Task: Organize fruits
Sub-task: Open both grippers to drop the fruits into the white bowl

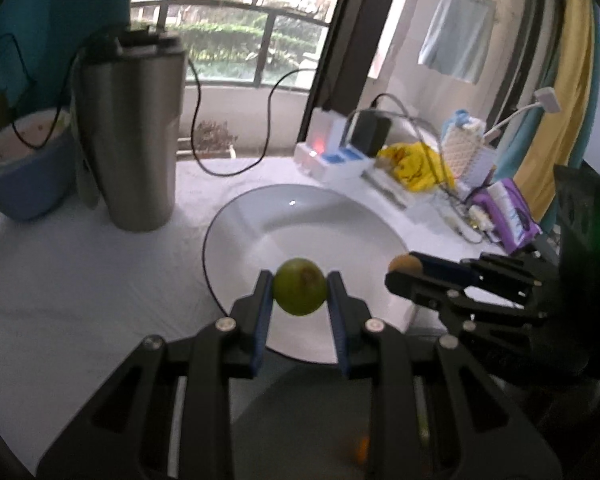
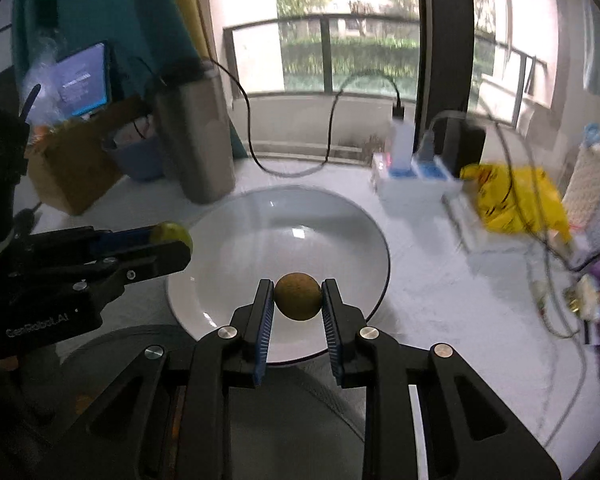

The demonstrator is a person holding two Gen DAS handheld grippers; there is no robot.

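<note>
White tabletop carries an empty plate; left tongs grasp a green fruit, right tongs a brown fruit, both above its 6 o'clock rim, apparently for dropping in

On the white table, a steel tumbler stands at ten o'clock beside a blue bowl, a black cable loops at twelve, and a white power strip with a yellow bag sits at two.
</note>
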